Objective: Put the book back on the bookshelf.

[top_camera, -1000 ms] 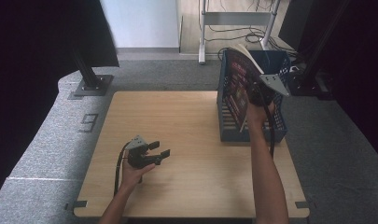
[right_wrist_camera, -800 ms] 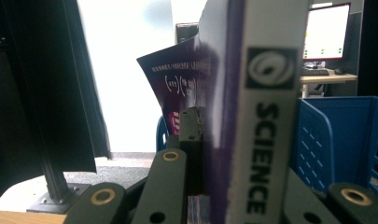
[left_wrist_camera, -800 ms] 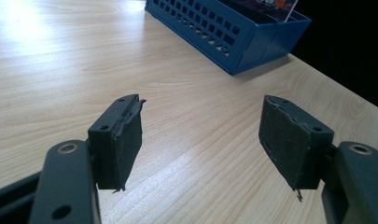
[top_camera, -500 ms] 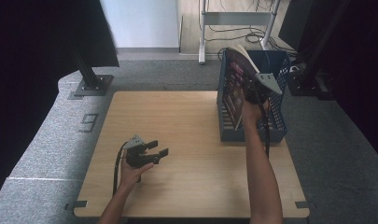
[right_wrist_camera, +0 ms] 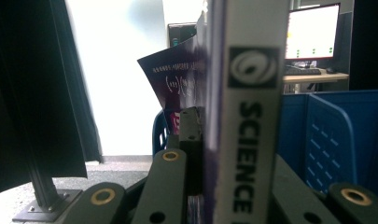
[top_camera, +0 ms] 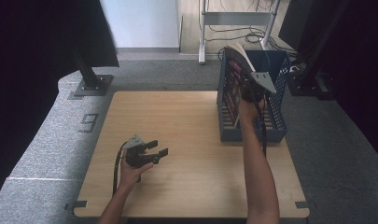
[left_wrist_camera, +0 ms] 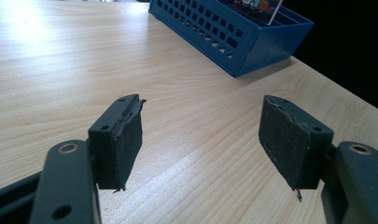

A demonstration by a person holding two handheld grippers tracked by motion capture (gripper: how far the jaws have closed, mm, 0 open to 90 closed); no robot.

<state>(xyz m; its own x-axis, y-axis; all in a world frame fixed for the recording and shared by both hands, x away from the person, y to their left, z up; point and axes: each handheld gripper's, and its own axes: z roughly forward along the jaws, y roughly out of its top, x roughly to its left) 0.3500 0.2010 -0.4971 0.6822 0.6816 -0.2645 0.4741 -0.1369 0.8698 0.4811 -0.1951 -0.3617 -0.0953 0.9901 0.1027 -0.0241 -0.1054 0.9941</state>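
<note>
Blue plastic rack (top_camera: 276, 133), slatted and perforated, stands at the right of the high view, on the far right part of the pale wooden table (top_camera: 186, 121). A book (top_camera: 233, 84) stands upright in the rack, right of centre near the top of that frame, against the rack's left wall, dark cover facing left, page edges up. Right gripper (top_camera: 251, 93) sits just right of the book's upper part, inside the rack, forearm running down to the bottom edge. In the right gripper view the jaws are clamped on the book (right_wrist_camera: 245, 116), spine at frame centre, lettered "SCIENCE"; blue rack wall (right_wrist_camera: 336, 140) at right. Left gripper (top_camera: 151, 151) rests lower left of centre in the high view, low over the bare table, hand behind it. In the left gripper view its pads (left_wrist_camera: 126, 140) stand wide apart with nothing between them; rack (left_wrist_camera: 233, 35) at upper right.
</note>
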